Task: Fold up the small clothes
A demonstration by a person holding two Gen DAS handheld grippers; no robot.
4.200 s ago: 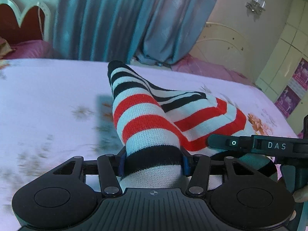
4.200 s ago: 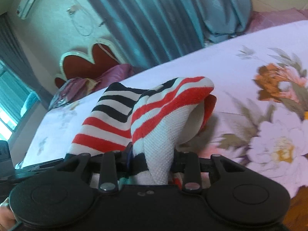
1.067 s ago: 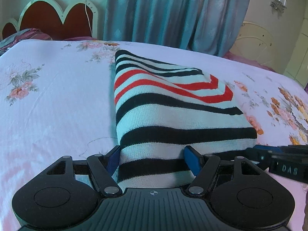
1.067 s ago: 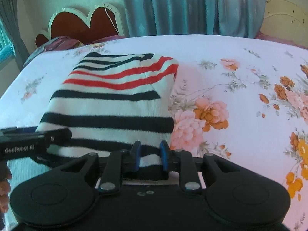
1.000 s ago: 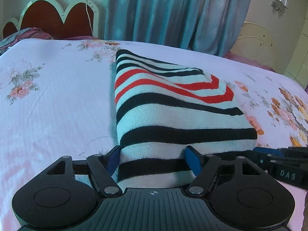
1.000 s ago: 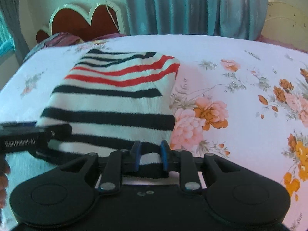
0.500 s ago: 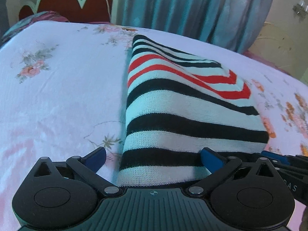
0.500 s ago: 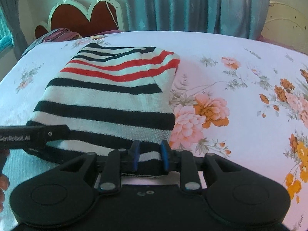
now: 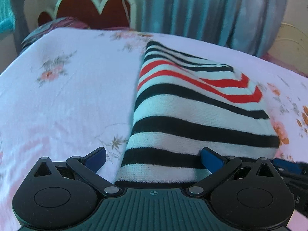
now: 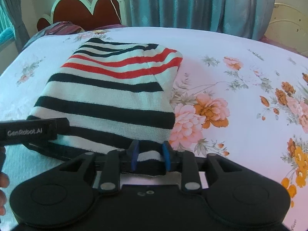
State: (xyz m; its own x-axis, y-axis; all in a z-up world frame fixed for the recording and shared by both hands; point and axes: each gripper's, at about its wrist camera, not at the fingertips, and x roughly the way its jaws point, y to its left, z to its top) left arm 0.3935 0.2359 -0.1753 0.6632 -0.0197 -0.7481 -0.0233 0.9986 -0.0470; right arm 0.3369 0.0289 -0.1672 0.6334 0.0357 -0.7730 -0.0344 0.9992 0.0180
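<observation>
Striped knitwear, in white, black and red bands, lies folded flat on the bed, its near hem at the two grippers and its red bands toward the far end. The left gripper has its blue-tipped jaws spread wide on either side of the garment's near left corner, released, with one tip over the bare sheet. The right gripper has its jaws drawn close on the near right edge of the hem, pinching a fold of the fabric between the blue pads. In the right wrist view the left gripper's black arm lies across the garment's near left corner.

The bed carries a pale sheet printed with pink and orange flowers, larger on the right side. At the head stands a scalloped red headboard with a dark pillow beside it, and blue-grey curtains hang behind. The left wrist view is blurred.
</observation>
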